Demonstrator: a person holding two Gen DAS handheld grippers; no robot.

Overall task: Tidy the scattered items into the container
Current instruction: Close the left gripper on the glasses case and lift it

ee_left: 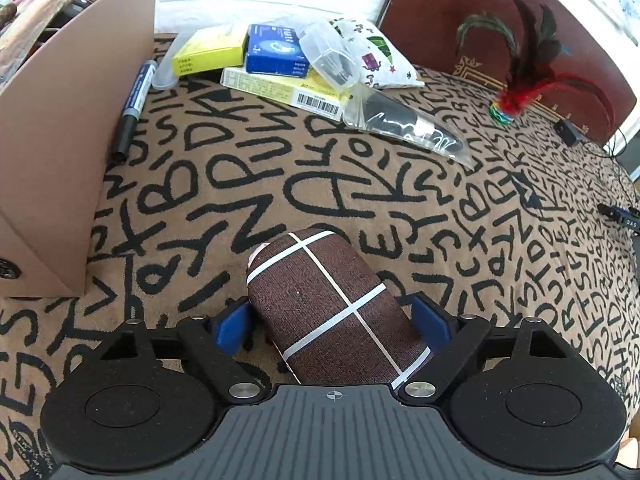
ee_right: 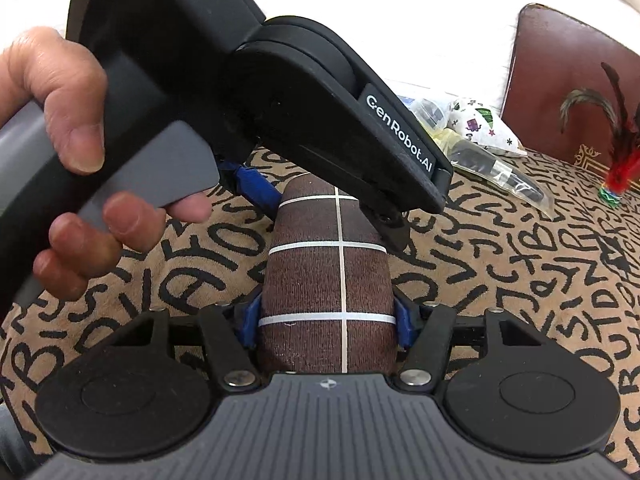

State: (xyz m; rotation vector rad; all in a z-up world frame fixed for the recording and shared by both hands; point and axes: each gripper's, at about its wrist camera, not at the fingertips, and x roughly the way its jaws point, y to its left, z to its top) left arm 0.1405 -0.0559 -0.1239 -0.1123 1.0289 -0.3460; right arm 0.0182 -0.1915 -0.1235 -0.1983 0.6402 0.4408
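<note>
A brown pouch with white grid lines [ee_left: 334, 308] lies on the letter-patterned cloth [ee_left: 320, 184], between the blue pads of my left gripper [ee_left: 334, 322]. There is a gap on each side, so the jaws stand open around it. In the right wrist view the same pouch [ee_right: 328, 280] is pinched at its near end by my right gripper [ee_right: 326, 320]. The left gripper's body [ee_right: 280, 80] and the hand on it [ee_right: 80, 160] sit over the pouch's far end. The cardboard box [ee_left: 68, 128] stands at the left.
At the back lie a yellow box [ee_left: 208, 52], a blue box [ee_left: 276, 50], a flat yellow pack [ee_left: 280, 88], a clear case [ee_left: 328, 56], a bagged black item [ee_left: 408, 124], a printed pouch [ee_left: 380, 60] and a marker [ee_left: 134, 108] against the cardboard box. A feather shuttlecock [ee_left: 516, 92] stands at the right.
</note>
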